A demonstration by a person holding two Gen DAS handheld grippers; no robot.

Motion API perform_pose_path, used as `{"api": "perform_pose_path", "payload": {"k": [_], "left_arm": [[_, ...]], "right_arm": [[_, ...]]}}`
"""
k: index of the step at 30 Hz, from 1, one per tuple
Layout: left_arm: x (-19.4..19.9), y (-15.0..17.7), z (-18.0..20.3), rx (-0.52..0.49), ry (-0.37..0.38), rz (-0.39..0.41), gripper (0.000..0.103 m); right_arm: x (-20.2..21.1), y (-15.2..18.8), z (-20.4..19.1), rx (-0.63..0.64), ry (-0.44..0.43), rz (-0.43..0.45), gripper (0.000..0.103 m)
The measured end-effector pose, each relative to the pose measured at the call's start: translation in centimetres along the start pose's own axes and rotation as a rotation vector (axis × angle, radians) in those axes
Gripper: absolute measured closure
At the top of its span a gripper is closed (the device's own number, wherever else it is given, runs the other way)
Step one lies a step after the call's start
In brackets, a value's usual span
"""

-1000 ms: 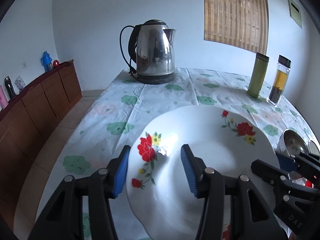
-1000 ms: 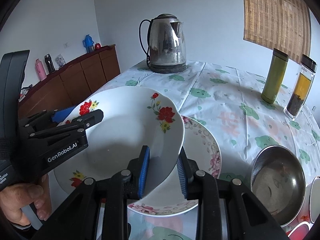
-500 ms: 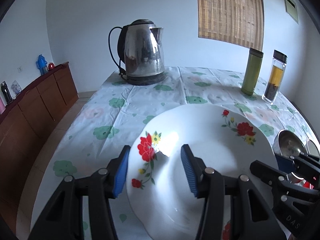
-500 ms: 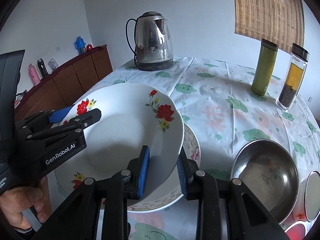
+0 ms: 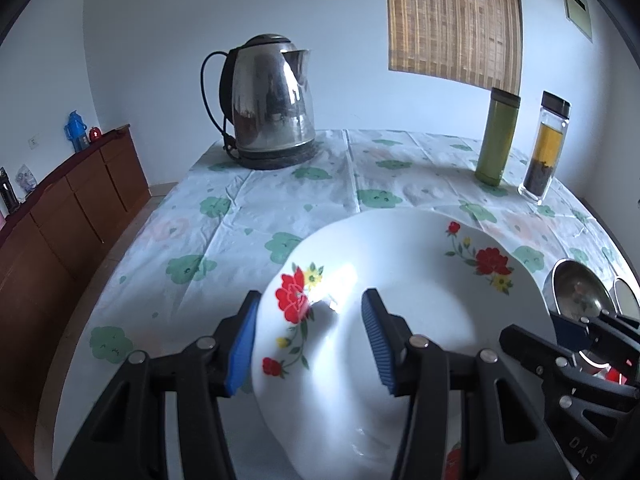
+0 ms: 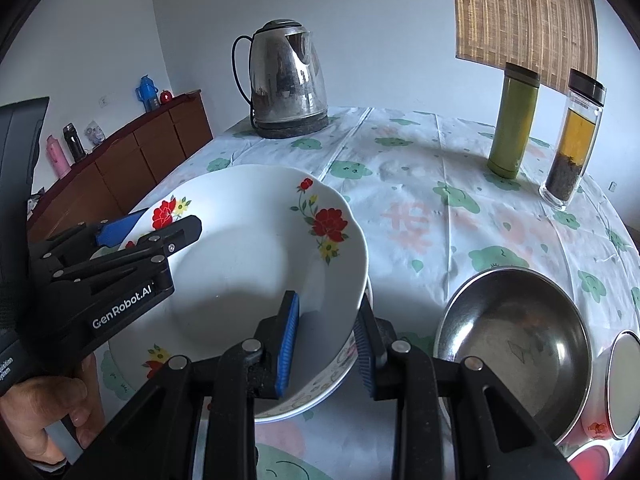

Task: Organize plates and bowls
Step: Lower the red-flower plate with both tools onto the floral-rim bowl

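A deep white plate with red flowers (image 6: 248, 264) is held at both sides and sits on a flatter plate with a pink pattern (image 6: 320, 392). My left gripper (image 5: 308, 344) straddles its left rim (image 5: 288, 312), jaws apart around it. My right gripper (image 6: 324, 344) is closed on its right rim; it shows in the left wrist view (image 5: 568, 364). The left gripper shows in the right wrist view (image 6: 120, 248). A steel bowl (image 6: 516, 344) stands right of the plates.
A steel kettle (image 6: 286, 80) stands at the table's far end. A green flask (image 6: 514, 120) and a glass tea bottle (image 6: 572, 140) stand at the far right. A white lidded container (image 6: 620, 388) sits beside the steel bowl. A wooden sideboard (image 5: 60, 208) runs along the left.
Both grippers and the flowered plate have moved forward and down onto the patterned plate. The right jaws stand slightly wider now.
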State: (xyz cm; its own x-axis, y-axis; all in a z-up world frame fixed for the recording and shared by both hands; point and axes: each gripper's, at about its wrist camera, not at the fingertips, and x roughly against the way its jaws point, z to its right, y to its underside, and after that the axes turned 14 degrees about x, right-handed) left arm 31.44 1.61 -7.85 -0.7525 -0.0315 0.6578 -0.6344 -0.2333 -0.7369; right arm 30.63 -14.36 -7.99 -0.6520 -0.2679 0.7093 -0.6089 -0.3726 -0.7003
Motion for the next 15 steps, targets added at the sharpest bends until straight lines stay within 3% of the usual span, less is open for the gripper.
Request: {"api": "perform_pose_path", "payload": {"k": [15], "left_arm": [[-1.12, 0.28, 0.06, -0.002, 0.020, -0.018, 0.053]], "right_arm": [[-0.53, 0.16, -0.09, 0.004, 0.018, -0.021, 0.073]]}}
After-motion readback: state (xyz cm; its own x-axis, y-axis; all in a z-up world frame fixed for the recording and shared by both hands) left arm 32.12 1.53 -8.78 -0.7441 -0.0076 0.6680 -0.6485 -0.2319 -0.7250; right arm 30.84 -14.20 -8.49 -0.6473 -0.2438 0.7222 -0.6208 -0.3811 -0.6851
